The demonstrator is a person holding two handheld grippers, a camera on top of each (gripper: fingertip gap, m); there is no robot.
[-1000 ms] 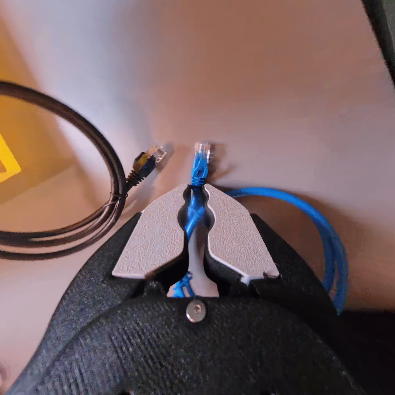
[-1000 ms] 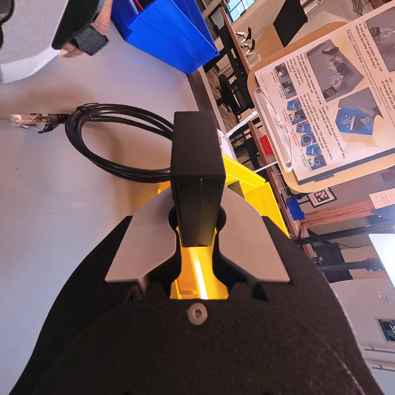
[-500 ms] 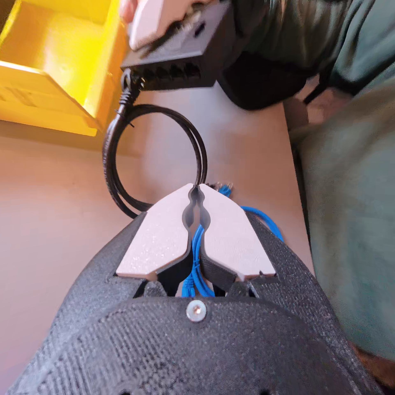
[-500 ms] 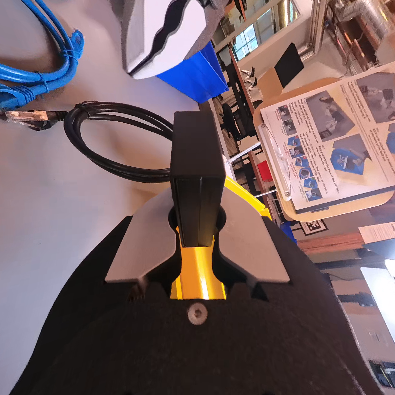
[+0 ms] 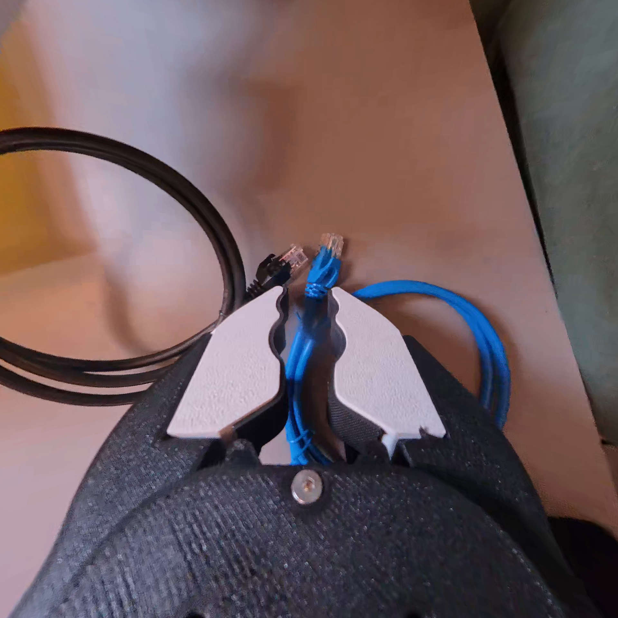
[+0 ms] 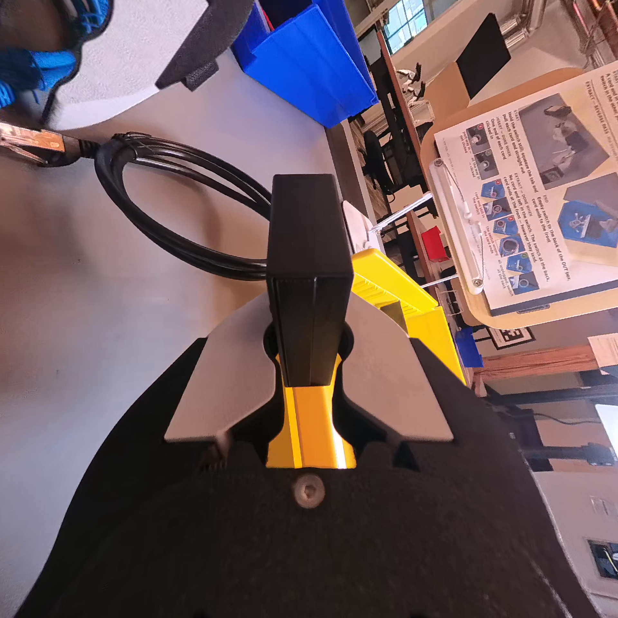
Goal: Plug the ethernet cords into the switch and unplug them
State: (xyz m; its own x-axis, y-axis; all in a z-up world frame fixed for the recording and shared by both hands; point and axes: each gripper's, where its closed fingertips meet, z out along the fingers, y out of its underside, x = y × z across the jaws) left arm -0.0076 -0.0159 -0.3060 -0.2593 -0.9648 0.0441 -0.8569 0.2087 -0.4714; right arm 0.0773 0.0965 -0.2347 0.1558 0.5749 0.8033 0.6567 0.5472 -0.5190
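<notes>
In the left wrist view my left gripper point(image 5: 309, 294) is open a little, low over the table. The blue ethernet cord point(image 5: 485, 334) runs between its fingers. The cord's clear plug point(image 5: 326, 264) sticks out just past the tips. The black ethernet cord point(image 5: 200, 214) lies coiled to the left, its plug point(image 5: 291, 259) beside the blue one. In the right wrist view my right gripper point(image 6: 309, 311) is shut on the black switch point(image 6: 309, 261) and holds it on edge above the table. The black cord point(image 6: 174, 207) and its plug point(image 6: 30, 142) lie beyond it.
A yellow bin point(image 6: 418, 301) sits under and behind the switch. A blue bin point(image 6: 311, 67) stands at the table's far edge. An instruction board point(image 6: 535, 200) stands off the table. A person's green clothing point(image 5: 568, 200) borders the table at the right.
My left gripper was shut and raised half a second ago, looking toward the switch. It has dropped back to the blue cord and its fingers have parted around it. The right gripper still holds the switch.
</notes>
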